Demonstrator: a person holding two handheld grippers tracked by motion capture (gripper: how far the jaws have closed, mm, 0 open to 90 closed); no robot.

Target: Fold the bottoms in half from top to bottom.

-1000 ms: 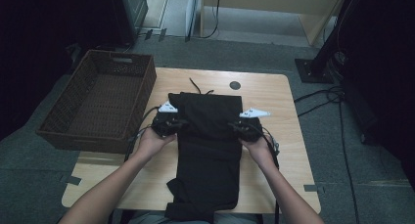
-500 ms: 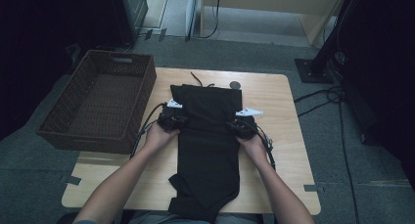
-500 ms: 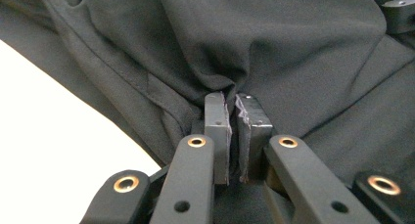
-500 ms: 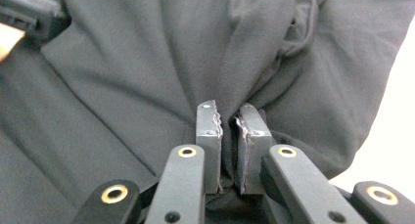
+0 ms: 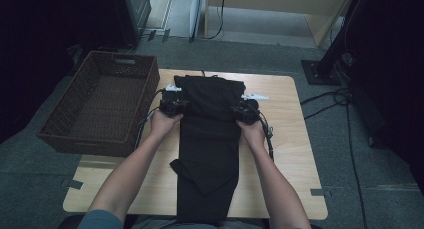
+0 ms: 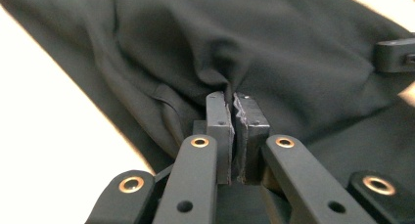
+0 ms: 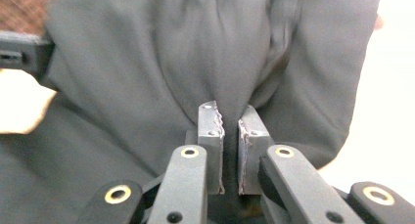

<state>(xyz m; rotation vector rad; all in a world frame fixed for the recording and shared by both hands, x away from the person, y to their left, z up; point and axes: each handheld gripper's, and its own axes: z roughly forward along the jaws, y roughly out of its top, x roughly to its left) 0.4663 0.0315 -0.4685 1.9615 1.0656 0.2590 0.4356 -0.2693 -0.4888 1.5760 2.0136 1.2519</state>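
A black garment [image 5: 210, 139] lies lengthwise down the middle of the wooden table [image 5: 290, 139], its near end hanging over the front edge. My left gripper [image 5: 181, 107] is shut on the garment's left edge, the cloth [image 6: 274, 43] bunching into the pinched pads [image 6: 231, 98], which have just closed a little tighter on it. My right gripper [image 5: 236, 112] is shut on the right edge at the same height; a fold of cloth [image 7: 147, 57] runs between its pads [image 7: 229, 114]. A hand holds each gripper. The cloth between the two grippers is lifted and wrinkled.
A dark brown wicker basket [image 5: 100, 109] stands against the table's left side, with nothing in it. Cables trail from both grippers over the table. Beyond the far edge, a stand base [image 5: 320, 71] and floor cables [image 5: 345, 96] lie to the right.
Both hands have moved away from the person toward the table's far edge, dragging the garment's upper part with them. The garment now reaches close to the far edge.
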